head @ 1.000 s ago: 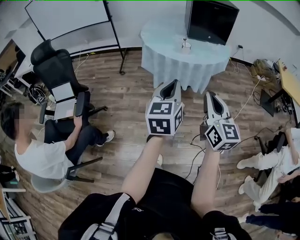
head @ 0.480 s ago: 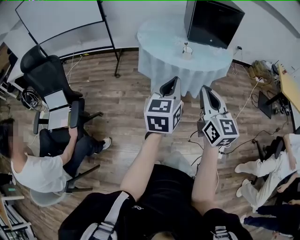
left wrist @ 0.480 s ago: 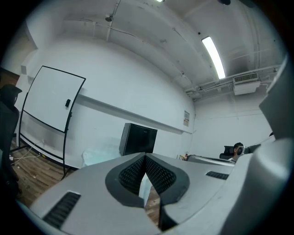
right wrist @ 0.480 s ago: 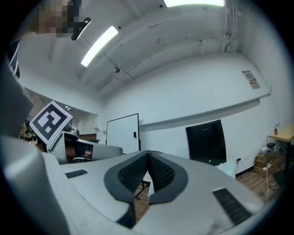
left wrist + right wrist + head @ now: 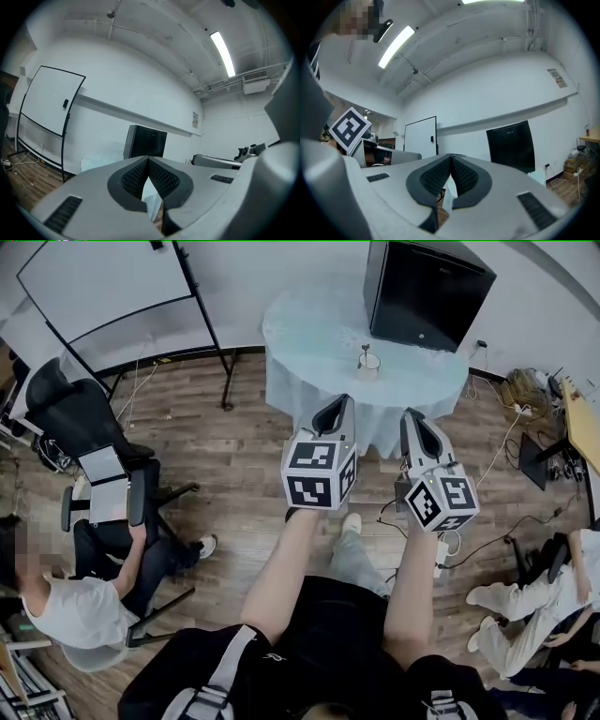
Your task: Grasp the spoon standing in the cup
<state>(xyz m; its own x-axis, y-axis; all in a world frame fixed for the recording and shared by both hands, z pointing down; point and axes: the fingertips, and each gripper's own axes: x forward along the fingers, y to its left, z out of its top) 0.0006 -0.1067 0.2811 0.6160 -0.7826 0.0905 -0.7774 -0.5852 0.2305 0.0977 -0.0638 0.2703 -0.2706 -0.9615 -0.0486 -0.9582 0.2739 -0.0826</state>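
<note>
A small cup [image 5: 369, 366] with a spoon [image 5: 366, 352] standing in it sits on the round table [image 5: 319, 329] with a pale cloth, far ahead in the head view. My left gripper [image 5: 343, 399] and right gripper [image 5: 411, 415] are held side by side over the wooden floor, short of the table. Both have their jaws shut with nothing between them. In the left gripper view the left gripper [image 5: 148, 159] has its tips touching; the right gripper [image 5: 451, 156] looks the same in its own view. The cup does not show in either gripper view.
A black cabinet [image 5: 427, 292] stands on the table behind the cup. A whiteboard on a stand [image 5: 98, 292] is at the left. A seated person [image 5: 70, 601] and an office chair [image 5: 80, 423] are at the left, another person [image 5: 548, 601] at the right. Cables [image 5: 487, 526] lie on the floor.
The table and cup have come closer and lower in the head view, and the chair and seated person have slid to the left. Both grippers stay shut and side by side.
</note>
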